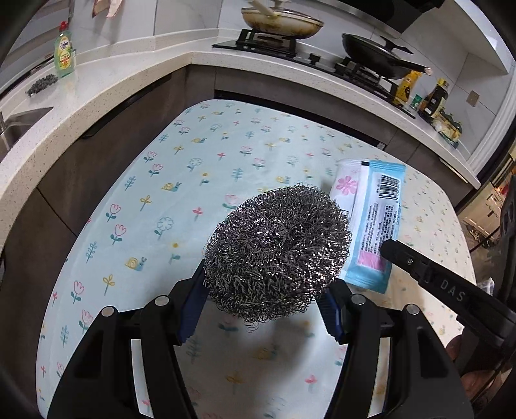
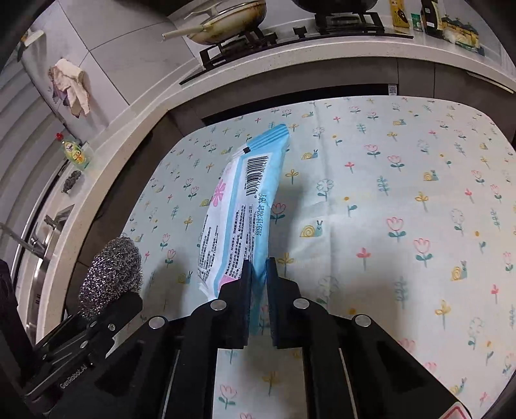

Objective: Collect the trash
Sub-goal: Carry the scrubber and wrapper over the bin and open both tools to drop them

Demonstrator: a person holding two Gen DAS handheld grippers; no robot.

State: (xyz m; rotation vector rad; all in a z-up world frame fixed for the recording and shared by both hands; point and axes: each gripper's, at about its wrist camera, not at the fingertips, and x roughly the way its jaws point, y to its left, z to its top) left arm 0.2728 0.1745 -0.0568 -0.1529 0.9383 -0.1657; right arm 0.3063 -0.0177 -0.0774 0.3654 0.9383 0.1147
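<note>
A round steel wool scrubber (image 1: 277, 251) sits between the blue pads of my left gripper (image 1: 266, 309), which is shut on it and holds it above the flowered tablecloth (image 1: 180, 193). The same steel wool scrubber (image 2: 111, 274) shows at the lower left of the right wrist view. My right gripper (image 2: 258, 283) is shut on the lower edge of a blue and white wet-wipe packet (image 2: 242, 206), lifted clear of the cloth and tilted up. In the left wrist view the wet-wipe packet (image 1: 371, 209) lies to the right with the right gripper's fingertip (image 1: 391, 249) on it.
A pale kitchen counter (image 1: 106, 87) wraps the table's far side, with a sink (image 1: 16, 129), a green dish soap bottle (image 1: 64, 51), another scrubber (image 1: 42, 84), a stove with a cream pan (image 1: 280, 22) and black pan (image 1: 377, 54), and condiment bottles (image 1: 432, 96).
</note>
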